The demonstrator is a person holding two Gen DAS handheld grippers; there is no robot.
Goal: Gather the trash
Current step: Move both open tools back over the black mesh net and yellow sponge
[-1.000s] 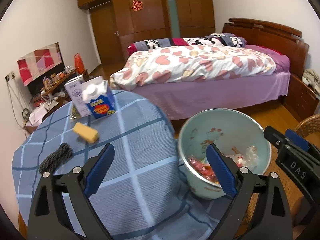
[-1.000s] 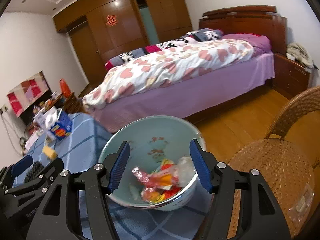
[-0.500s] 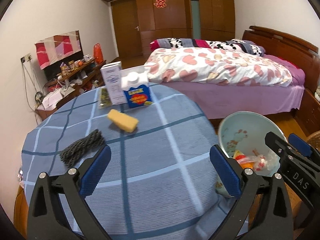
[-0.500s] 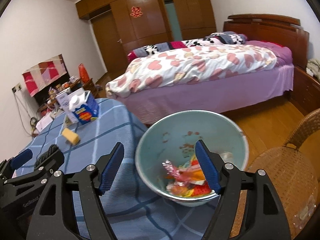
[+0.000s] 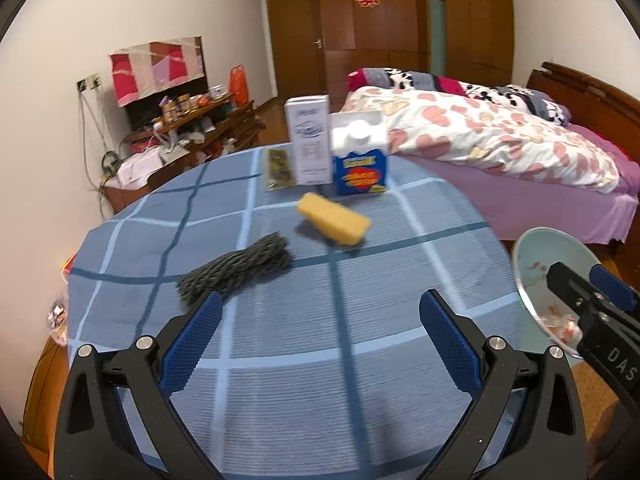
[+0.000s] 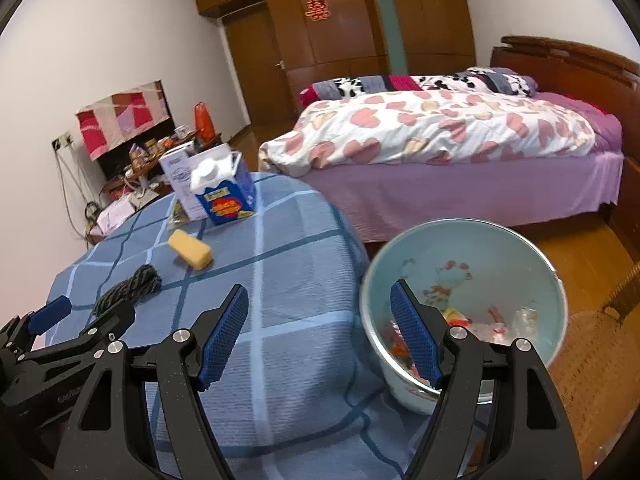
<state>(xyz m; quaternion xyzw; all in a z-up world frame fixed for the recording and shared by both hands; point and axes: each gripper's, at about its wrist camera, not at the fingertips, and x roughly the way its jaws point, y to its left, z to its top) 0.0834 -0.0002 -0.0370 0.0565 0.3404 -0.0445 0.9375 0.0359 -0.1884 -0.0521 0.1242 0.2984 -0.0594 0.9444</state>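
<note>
**Both grippers empty, lining up the next piece of table trash**

From where I'm driving, going left to right across the round checked table point(image 5: 360, 360): the dark knitted bundle point(image 5: 236, 268) sits nearest my left gripper point(image 5: 320, 336), just past its left finger. That gripper has its jaws spread wide with only tablecloth between them, which I reckon is why it's pointed here, ready to drop over something. Next over is the yellow sponge point(image 5: 334, 218), lying loose mid-table. Behind it at the far edge stand the white box point(image 5: 310, 144) and the blue carton point(image 5: 360, 160), side by side, with a small flat packet point(image 5: 278, 168) just left of the box.

My right gripper point(image 6: 318, 336) has just been opening too, nothing between its pads. It hangs at the table's right edge, beside the pale green bin point(image 6: 464, 240), which sits low just off the table with wrappers already in the bottom. Handy spot: short trip for every drop.
</note>
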